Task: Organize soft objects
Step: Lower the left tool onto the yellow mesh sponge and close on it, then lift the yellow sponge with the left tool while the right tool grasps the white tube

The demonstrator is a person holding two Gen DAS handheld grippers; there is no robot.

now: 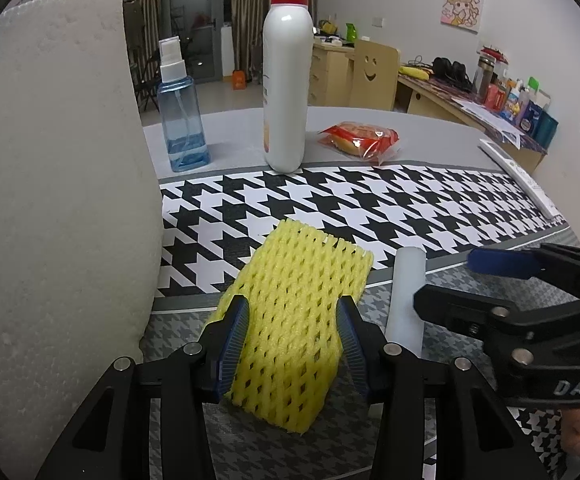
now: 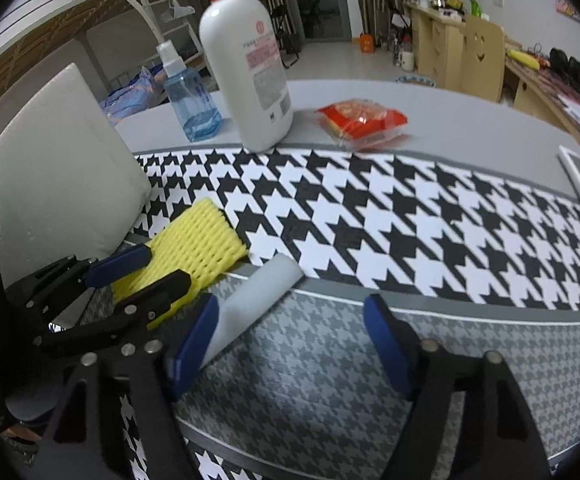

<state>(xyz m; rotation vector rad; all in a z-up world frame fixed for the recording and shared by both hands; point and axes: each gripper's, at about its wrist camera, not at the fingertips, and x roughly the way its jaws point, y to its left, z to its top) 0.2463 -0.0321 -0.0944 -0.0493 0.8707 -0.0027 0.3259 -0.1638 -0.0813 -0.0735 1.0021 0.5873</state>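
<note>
Saw a table [image 1: 430, 128] with a black and white checked cloth [image 1: 410, 204] across it. Gripped in the left gripper [image 1: 294, 332]: a yellow foam net [image 1: 290, 312], soft and full of little holes, squeezed a bit between the two blue pads [image 1: 234, 336], one on each side. Lay with its far end on the cloth, near the front edge of the table. Just beside the net, on its right, lay a white foam stick [image 1: 406, 292], flat on the grey part of the cloth. Stood wide open over that grey part: the right gripper [image 2: 290, 344], with nothing pinched. Touched or nearly touched the stick with its left pad [image 2: 194, 344], but could not tell which; stayed well apart from it with the other pad. No earlier picture, so only how things stood. To the left of the net, leaned up tall a big white foam block [image 1: 50, 200], right next to the left gripper. Farther back on the bare table stood a blue spray bottle [image 1: 182, 120] and a white bottle with a red pump top [image 1: 286, 80], close together. Near them, to the right, lay a red snack bag [image 1: 362, 140]. At the far right edge lay a white remote [image 1: 522, 176].
</note>
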